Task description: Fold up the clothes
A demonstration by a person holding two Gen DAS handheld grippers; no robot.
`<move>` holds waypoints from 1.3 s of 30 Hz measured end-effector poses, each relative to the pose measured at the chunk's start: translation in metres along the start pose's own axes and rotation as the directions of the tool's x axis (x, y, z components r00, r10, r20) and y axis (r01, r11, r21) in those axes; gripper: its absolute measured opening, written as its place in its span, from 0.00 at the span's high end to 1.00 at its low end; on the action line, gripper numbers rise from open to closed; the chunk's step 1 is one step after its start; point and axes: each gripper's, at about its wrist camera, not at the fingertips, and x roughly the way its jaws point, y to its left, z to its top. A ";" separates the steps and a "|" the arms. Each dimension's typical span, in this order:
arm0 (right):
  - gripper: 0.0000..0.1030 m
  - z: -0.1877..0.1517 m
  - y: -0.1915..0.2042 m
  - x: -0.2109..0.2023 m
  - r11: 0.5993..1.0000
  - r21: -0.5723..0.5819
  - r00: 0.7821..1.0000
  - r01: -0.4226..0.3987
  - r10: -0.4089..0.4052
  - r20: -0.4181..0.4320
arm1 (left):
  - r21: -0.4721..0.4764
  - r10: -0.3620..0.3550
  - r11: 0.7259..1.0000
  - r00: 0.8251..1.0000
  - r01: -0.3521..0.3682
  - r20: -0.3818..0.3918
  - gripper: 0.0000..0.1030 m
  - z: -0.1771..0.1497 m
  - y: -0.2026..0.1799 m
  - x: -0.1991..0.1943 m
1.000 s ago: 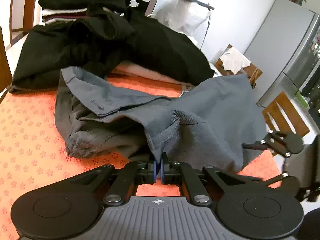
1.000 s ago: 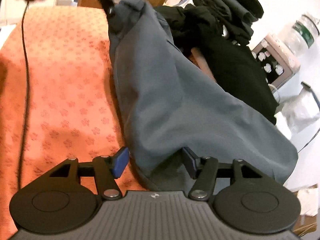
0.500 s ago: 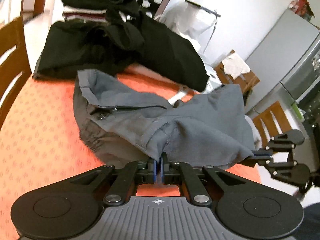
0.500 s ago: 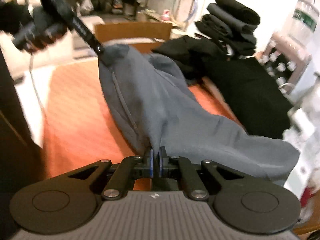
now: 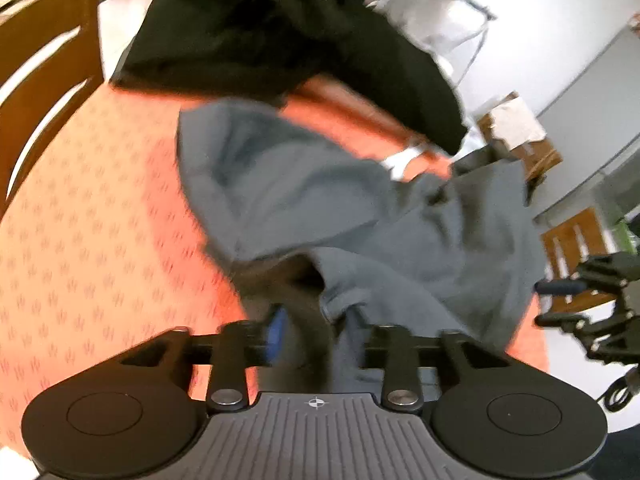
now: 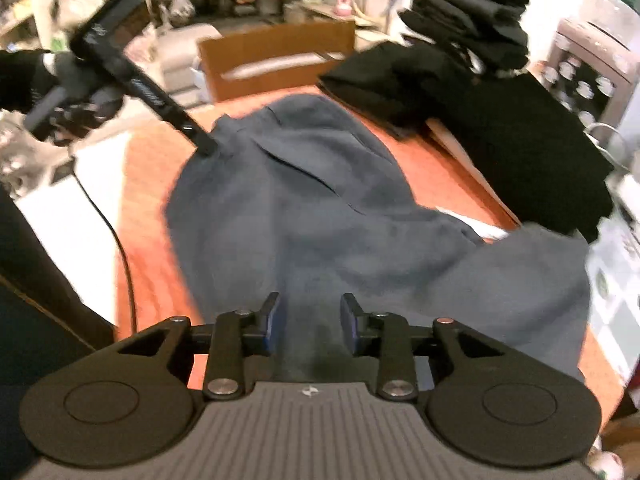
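Half a second ago both grippers were clenched on the grey trousers (image 5: 360, 216); now both have let go. The left gripper (image 5: 320, 328) has its jaws opening: the blue pad on the left stands clear of the cloth, and a grey fold hangs loose in the gap, hiding the other pad. The right gripper (image 6: 308, 320) has its jaws opening too, the two blue pads parted with the trouser cloth lying between them and pressed by neither. The garment, held up in a taut ridge before, has slumped onto the orange patterned tablecloth (image 5: 80, 240), spread from the near edge toward the far middle of the table.

In the right wrist view the left gripper's fingers (image 6: 200, 140) still reach the far left corner of the trousers, though blur hides whether they touch it, with a gloved hand (image 6: 24, 76) behind.

Beyond the trousers, far and to the right, lies a heap of black clothes (image 6: 500, 128), with a folded dark stack (image 6: 476, 12) behind it; they crowd the far side of the table. A wooden chair (image 5: 44, 64) stands at the far left, a grey fridge (image 5: 592, 120) at the far right
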 end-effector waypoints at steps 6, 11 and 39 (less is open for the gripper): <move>0.62 -0.029 0.002 -0.004 0.998 -0.058 1.000 -0.019 0.018 -0.022 | -0.039 -0.027 0.999 1.000 0.027 0.002 0.41 -0.044 0.009 -0.003; 0.61 -0.047 0.011 0.008 0.988 -0.141 0.997 -0.059 0.051 -0.061 | -0.080 -0.063 0.995 0.998 0.064 0.017 0.41 -0.071 0.007 0.003; 0.94 -0.009 0.052 0.002 0.925 -0.211 0.944 -0.316 0.284 -0.171 | -0.105 -0.192 0.975 0.981 0.195 0.041 0.95 -0.083 0.014 -0.056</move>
